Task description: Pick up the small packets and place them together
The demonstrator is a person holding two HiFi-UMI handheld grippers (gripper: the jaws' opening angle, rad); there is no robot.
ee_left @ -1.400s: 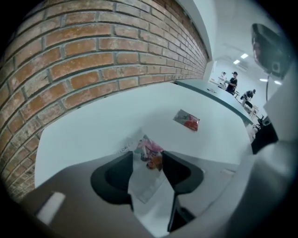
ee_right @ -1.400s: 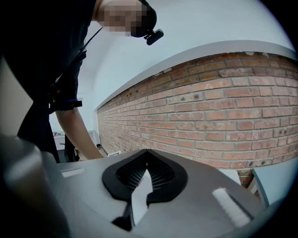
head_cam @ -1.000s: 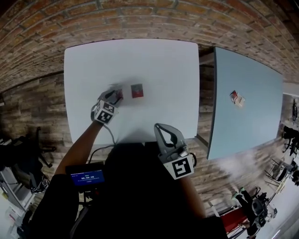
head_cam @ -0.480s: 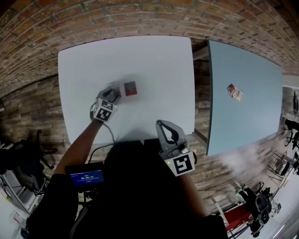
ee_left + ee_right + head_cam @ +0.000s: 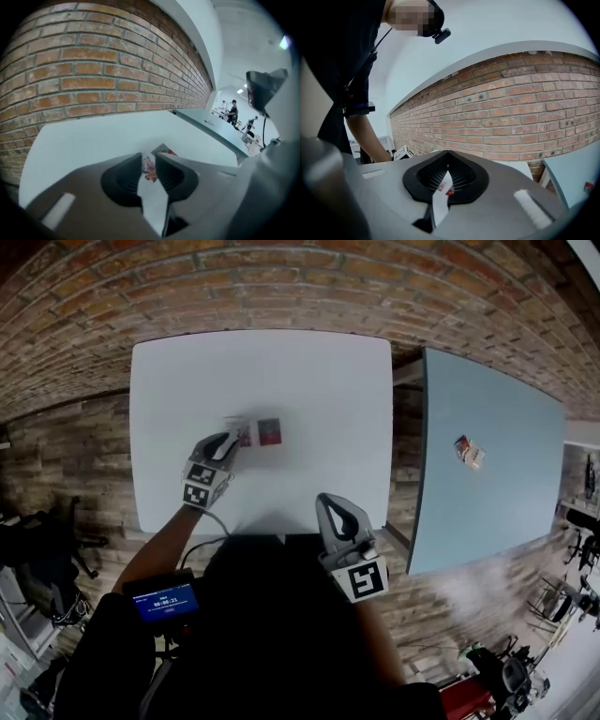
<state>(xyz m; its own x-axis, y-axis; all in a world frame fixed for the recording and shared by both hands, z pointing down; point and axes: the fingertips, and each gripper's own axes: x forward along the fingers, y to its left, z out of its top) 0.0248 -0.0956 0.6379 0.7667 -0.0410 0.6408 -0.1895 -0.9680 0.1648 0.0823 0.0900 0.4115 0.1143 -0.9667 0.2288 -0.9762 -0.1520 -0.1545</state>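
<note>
Hovering above the white tabletop point(image 5: 309, 381), the left hand-held gripper point(image 5: 149, 157) has just been closing its jaws. A narrow gap shows between them and they grasp nothing, so it is released. It tilts downward, with its tips just left of the packets in the head view. Through that gap the pale packet point(image 5: 244, 432) shows lying flat on the tabletop, with the red packet point(image 5: 270, 431) just beside it on its right; whether the two touch I cannot tell. The right hand-held gripper point(image 5: 447, 153) is clenched, its tips meeting with nothing held, and it hangs by the tabletop's near edge, well apart from the pair. Further right stands a blue-grey tabletop point(image 5: 506, 409), where more packets point(image 5: 469, 451) lie close together. A brick wall point(image 5: 93, 70) runs behind both tabletops.
</note>
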